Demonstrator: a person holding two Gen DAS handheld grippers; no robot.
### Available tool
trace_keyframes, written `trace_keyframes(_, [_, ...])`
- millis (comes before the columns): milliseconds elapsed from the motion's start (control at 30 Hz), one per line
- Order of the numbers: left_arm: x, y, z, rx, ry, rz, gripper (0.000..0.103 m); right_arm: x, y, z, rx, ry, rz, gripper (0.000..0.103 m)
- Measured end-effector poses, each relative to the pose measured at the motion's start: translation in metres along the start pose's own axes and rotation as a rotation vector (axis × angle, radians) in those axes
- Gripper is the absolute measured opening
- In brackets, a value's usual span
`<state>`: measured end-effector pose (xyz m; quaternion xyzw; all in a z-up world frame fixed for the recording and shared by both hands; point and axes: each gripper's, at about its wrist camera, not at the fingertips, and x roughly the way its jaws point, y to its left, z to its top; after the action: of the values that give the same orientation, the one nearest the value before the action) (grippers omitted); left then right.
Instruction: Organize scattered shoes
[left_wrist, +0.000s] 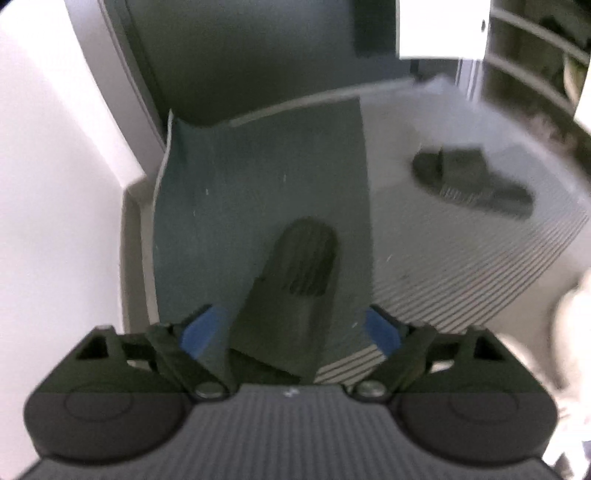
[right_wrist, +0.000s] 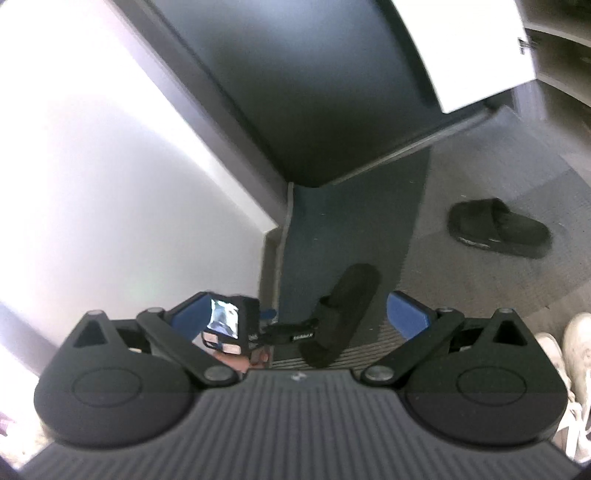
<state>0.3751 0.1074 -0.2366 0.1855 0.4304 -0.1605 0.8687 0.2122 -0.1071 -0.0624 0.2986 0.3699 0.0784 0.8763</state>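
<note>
A black slide sandal (left_wrist: 291, 288) lies on the dark blue mat (left_wrist: 229, 192), toe pointing away. My left gripper (left_wrist: 291, 328) is open, its blue pads on either side of the sandal's heel end, not touching it. In the right wrist view the left gripper's body and camera (right_wrist: 229, 321) sit at this sandal (right_wrist: 343, 310). A second black sandal (left_wrist: 472, 181) lies to the right on the grey carpet; it also shows in the right wrist view (right_wrist: 498, 227). My right gripper (right_wrist: 299, 314) is open and empty, above and behind the left one.
A white wall corner (left_wrist: 55, 184) stands at the left. A dark door (left_wrist: 258, 55) is behind the mat. Open shelves (left_wrist: 535, 55) stand at the far right. White sneakers (right_wrist: 569, 354) sit at the right edge. Striped carpet (left_wrist: 461, 273) lies right of the mat.
</note>
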Motion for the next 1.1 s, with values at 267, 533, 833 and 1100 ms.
trace_keyframes(267, [-0.120,0.016,0.035,-0.184,-0.006,0.102,0.101,-0.008,0.011,-0.003,-0.043,-0.040,0.016,0.103])
trace_keyframes(533, [-0.213,0.024,0.024,-0.255,0.021,0.232,0.103,-0.015,0.022,-0.013,-0.130,-0.046,-0.002,0.103])
trace_keyframes(833, [-0.275,0.018,0.015,-0.378,-0.020,0.194,0.103,-0.021,0.030,-0.032,-0.265,-0.035,-0.094,0.103])
trace_keyframes(1100, [-0.319,0.004,0.030,-0.361,-0.137,0.180,0.103,-0.003,0.044,-0.040,-0.575,0.096,-0.184,0.103])
